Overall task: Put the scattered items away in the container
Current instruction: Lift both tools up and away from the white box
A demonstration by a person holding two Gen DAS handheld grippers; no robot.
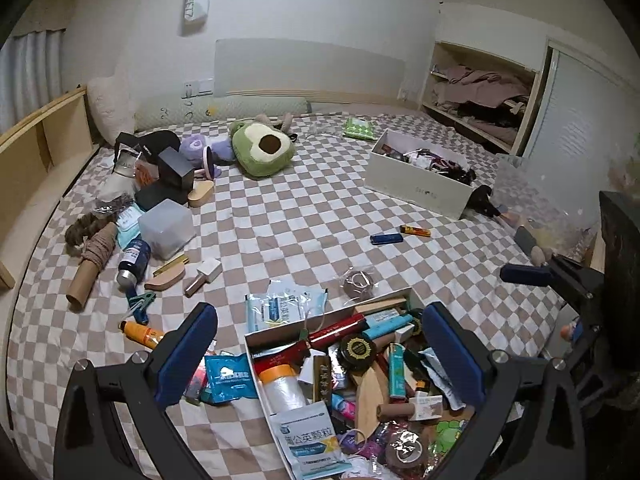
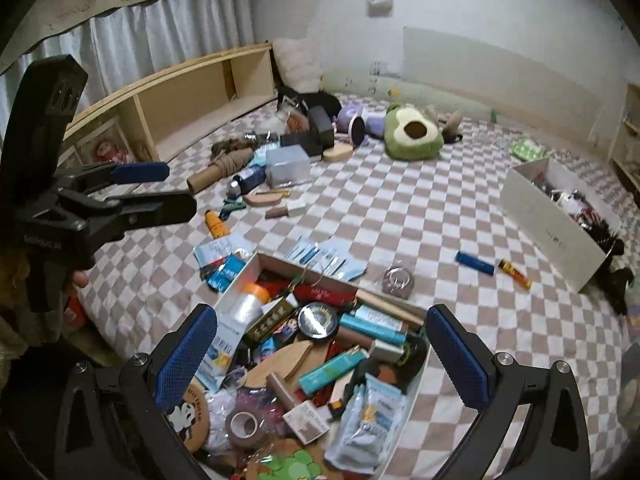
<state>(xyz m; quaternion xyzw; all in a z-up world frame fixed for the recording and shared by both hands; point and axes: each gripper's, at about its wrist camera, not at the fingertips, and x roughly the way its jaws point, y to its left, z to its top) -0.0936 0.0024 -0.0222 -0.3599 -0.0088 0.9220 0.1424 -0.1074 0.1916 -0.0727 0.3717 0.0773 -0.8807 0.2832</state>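
A white cardboard box (image 1: 280, 327) (image 2: 236, 282) on the checked bedspread is heaped with lighters, sachets, tape rolls and wooden pieces. My left gripper (image 1: 320, 360) hangs open over it, nothing between its blue pads. My right gripper (image 2: 322, 356) is also open and empty above the same box, from the other side. Each shows in the other's view: the left gripper (image 2: 168, 190) at the left, the right gripper (image 1: 520, 275) at the right. Loose items lie around: a blue lighter (image 1: 386, 239) (image 2: 474, 263), a yellow lighter (image 1: 416, 232) (image 2: 514, 274), a bagged tape roll (image 1: 360, 282), sachets (image 1: 280, 308), an orange bottle (image 1: 142, 334).
A second white box (image 1: 416, 184) (image 2: 548, 228) stands further back on the right. At the far left is a pile with a translucent box (image 1: 166, 228), a cardboard tube (image 1: 86, 280) and black boxes. An avocado plush (image 1: 264, 150) lies by the headboard. A wooden shelf (image 2: 188, 96) borders the bed.
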